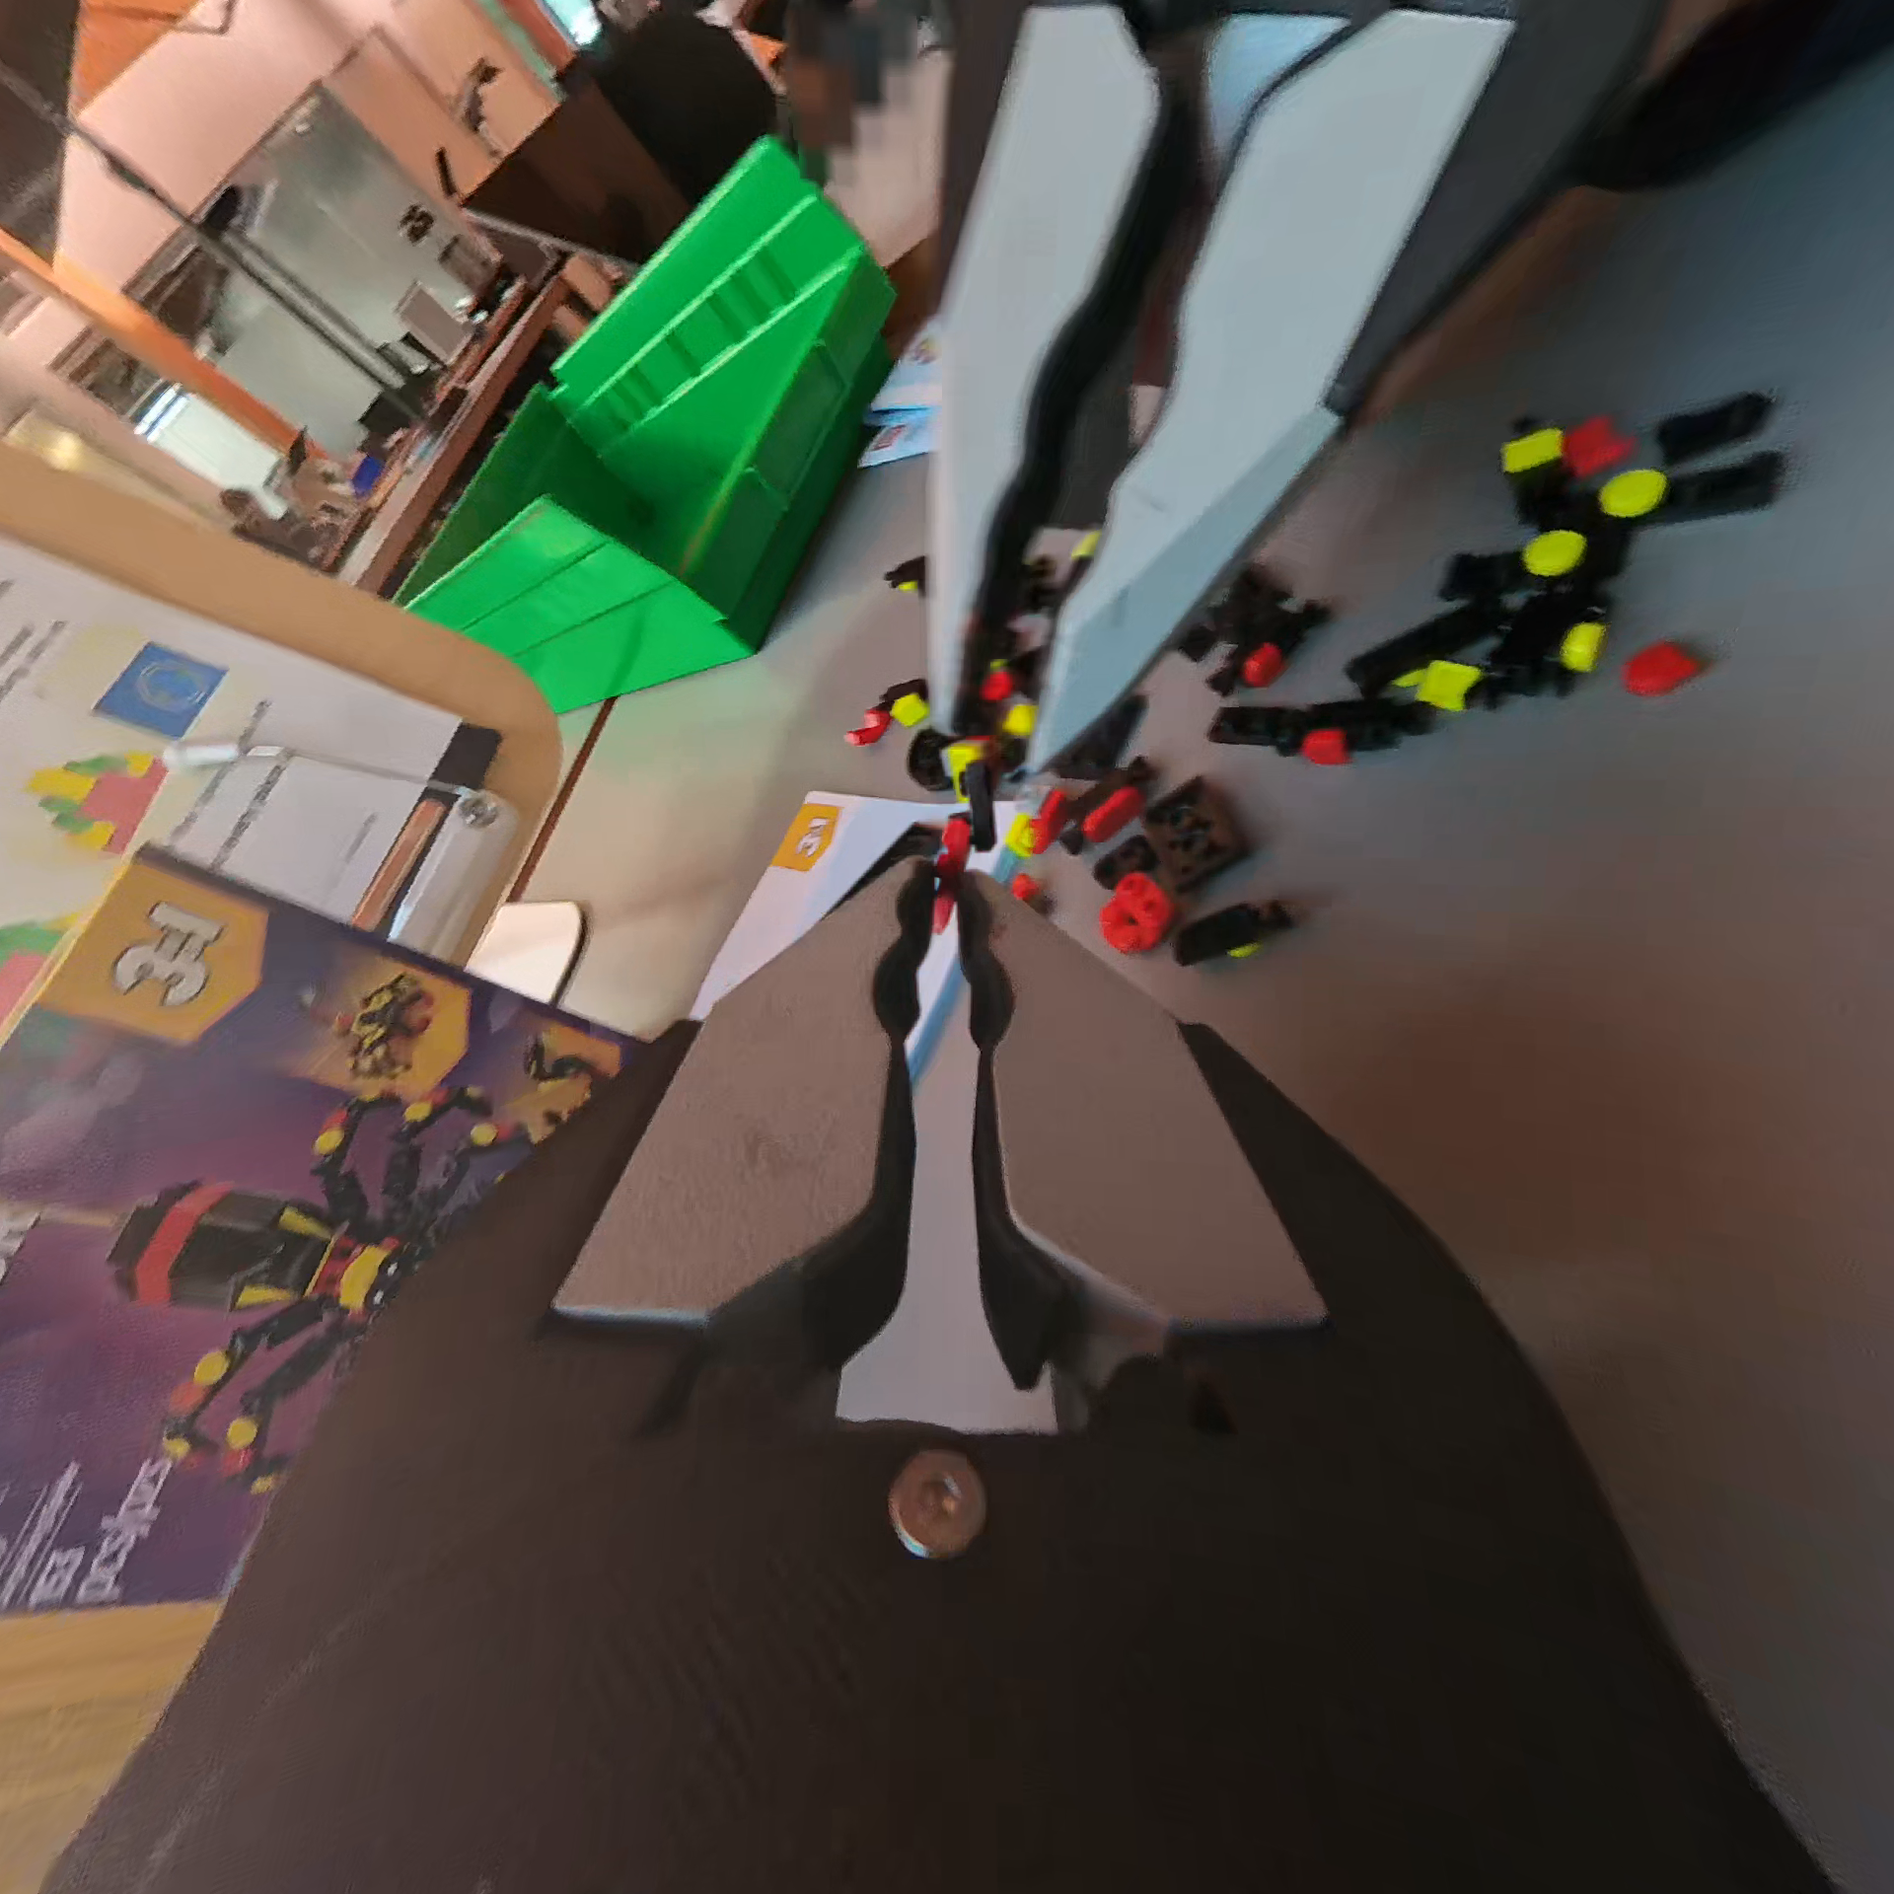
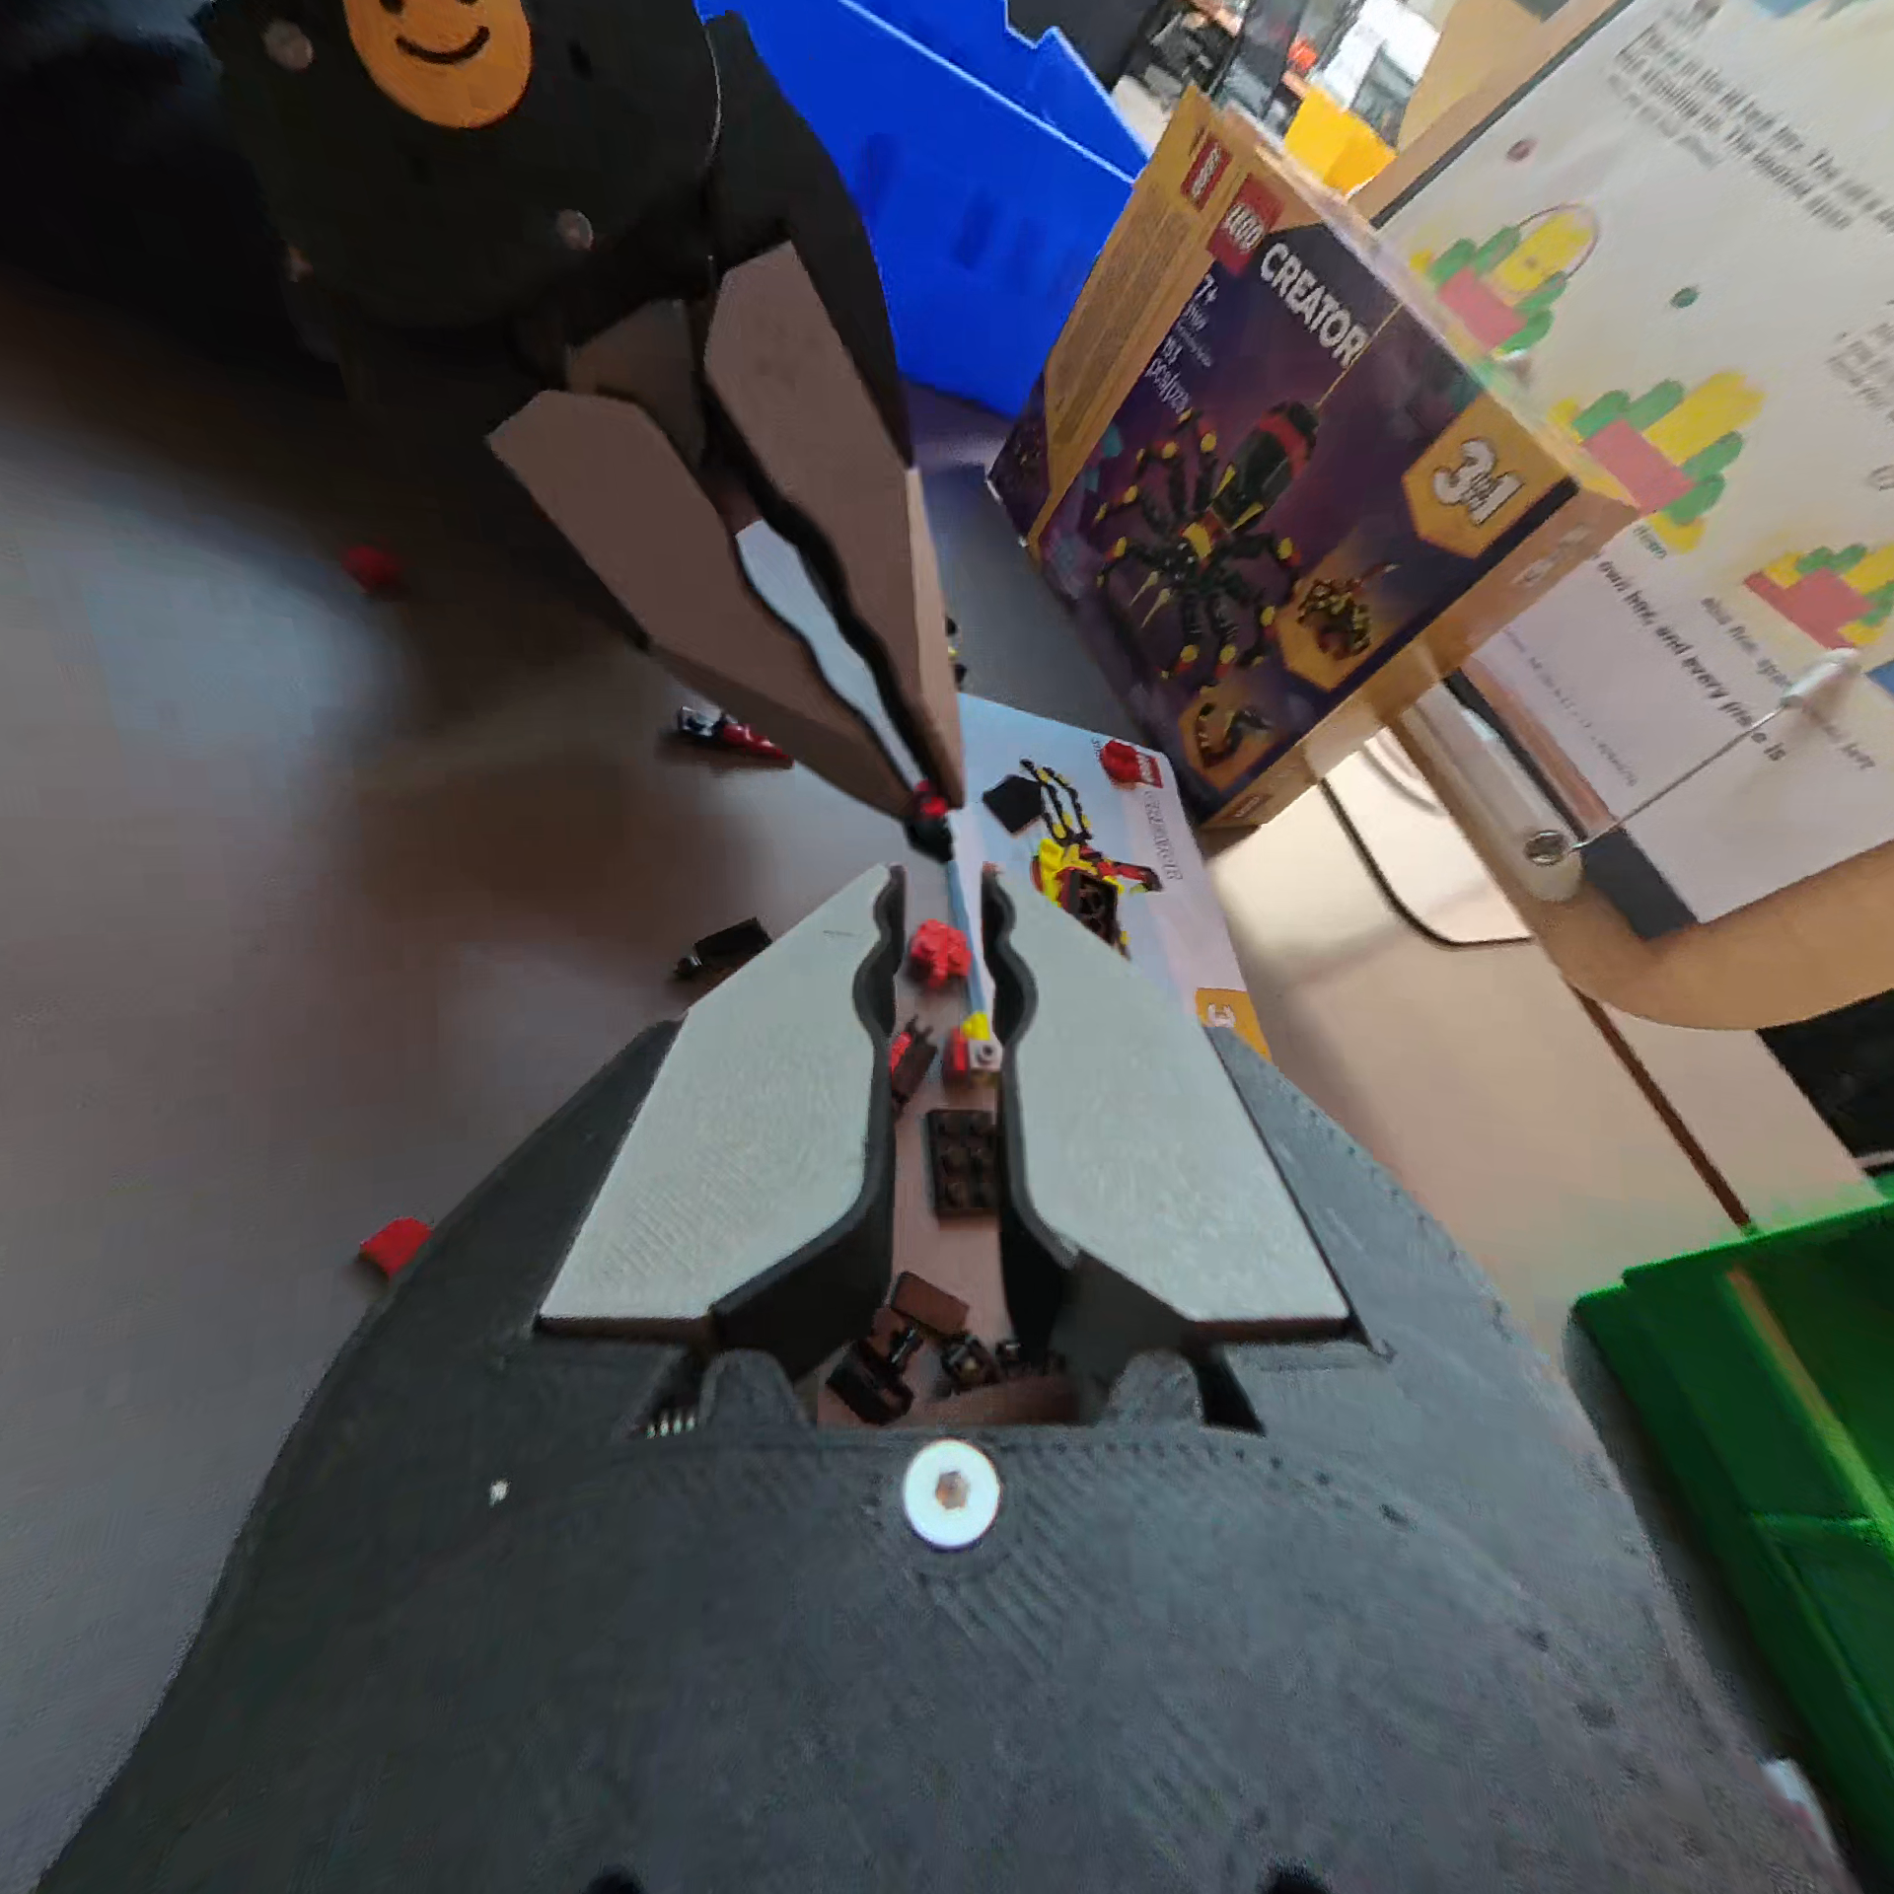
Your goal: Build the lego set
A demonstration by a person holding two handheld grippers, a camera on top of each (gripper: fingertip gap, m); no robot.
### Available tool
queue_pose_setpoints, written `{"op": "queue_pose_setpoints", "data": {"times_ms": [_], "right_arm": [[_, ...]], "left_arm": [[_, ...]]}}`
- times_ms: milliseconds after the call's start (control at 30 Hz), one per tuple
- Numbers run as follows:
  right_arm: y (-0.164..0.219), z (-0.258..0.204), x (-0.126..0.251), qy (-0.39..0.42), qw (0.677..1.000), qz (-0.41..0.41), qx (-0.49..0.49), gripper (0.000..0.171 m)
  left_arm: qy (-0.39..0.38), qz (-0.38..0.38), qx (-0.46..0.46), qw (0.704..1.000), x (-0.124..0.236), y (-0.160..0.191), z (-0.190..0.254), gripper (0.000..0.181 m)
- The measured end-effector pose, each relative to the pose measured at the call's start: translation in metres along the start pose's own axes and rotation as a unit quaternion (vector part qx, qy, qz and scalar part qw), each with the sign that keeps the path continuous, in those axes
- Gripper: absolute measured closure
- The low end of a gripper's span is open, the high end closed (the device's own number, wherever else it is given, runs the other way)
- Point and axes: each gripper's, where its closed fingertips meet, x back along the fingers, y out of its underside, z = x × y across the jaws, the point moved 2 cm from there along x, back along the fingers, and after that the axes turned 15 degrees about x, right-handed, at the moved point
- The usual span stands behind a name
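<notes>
Two hand-held grippers meet tip to tip over the grey tabletop (image 1: 1537, 1025), near the centre of both frames. The left hand-held gripper (image 1: 948, 892) has its fingers drawn nearly together, clamped on a small red and black piece (image 1: 955, 856) at the very tips. The right hand-held gripper (image 2: 941, 881) has its fingers slightly apart with nothing gripped between them; in the left wrist view it comes down from the top of the frame, its tips right by a small yellow and black piece (image 1: 969, 769) among the scattered bricks.

Loose bricks (image 1: 1537, 594) in black, red and yellow lie spread across the upper right of the left wrist view, and the instruction booklet (image 2: 1107, 851) lies flat just past the gripper tips. The set's box (image 2: 1291, 482) stands at the upper right of the right wrist view.

The step in hand looks like an early sub-assembly: one tiny part held ready while a mate is sought. The next move likely calls for the right tool to close on a small brick squarely, then press it onto the held part without twisting it loose.
</notes>
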Motion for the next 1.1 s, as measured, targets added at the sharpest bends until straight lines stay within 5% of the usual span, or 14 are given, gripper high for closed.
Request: {"op": "queue_pose_setpoints", "data": {"times_ms": [167, 600, 733, 800, 900, 1000, 1100], "right_arm": [[-0.002, -0.015, -0.004, -0.009, 0.996, -0.017, 0.087, 0.154], [-0.004, -0.014, -0.004, 0.050, 0.975, -0.031, 0.213, 0.166], [-0.004, -0.013, -0.005, 0.099, 0.940, -0.080, 0.318, 0.166], [-0.008, -0.039, -0.012, 0.057, 0.925, -0.071, 0.368, 0.167], [-0.016, -0.033, -0.021, 0.128, 0.891, -0.087, 0.427, 0.167], [-0.015, -0.016, -0.016, 0.113, 0.937, -0.060, 0.326, 0.168], [-0.012, -0.009, -0.006, 0.128, 0.940, -0.038, 0.315, 0.169]], "left_arm": [[0.019, -0.010, -0.028, 0.999, -0.003, 0.001, 0.013, 0.180], [0.039, -0.026, 0.087, 0.995, -0.002, -0.005, 0.009, 0.180], [0.028, -0.035, 0.157, 0.986, -0.005, -0.007, 0.004, 0.181], [0.006, -0.020, 0.206, 0.978, -0.004, -0.010, -0.009, 0.181], [0.083, 0.009, 0.238, 0.968, 0.000, -0.018, -0.001, 0.181], [0.065, -0.023, 0.208, 0.976, 0.006, -0.009, -0.009, 0.181], [0.050, -0.009, 0.175, 0.983, 0.016, -0.009, -0.017, 0.181]]}}
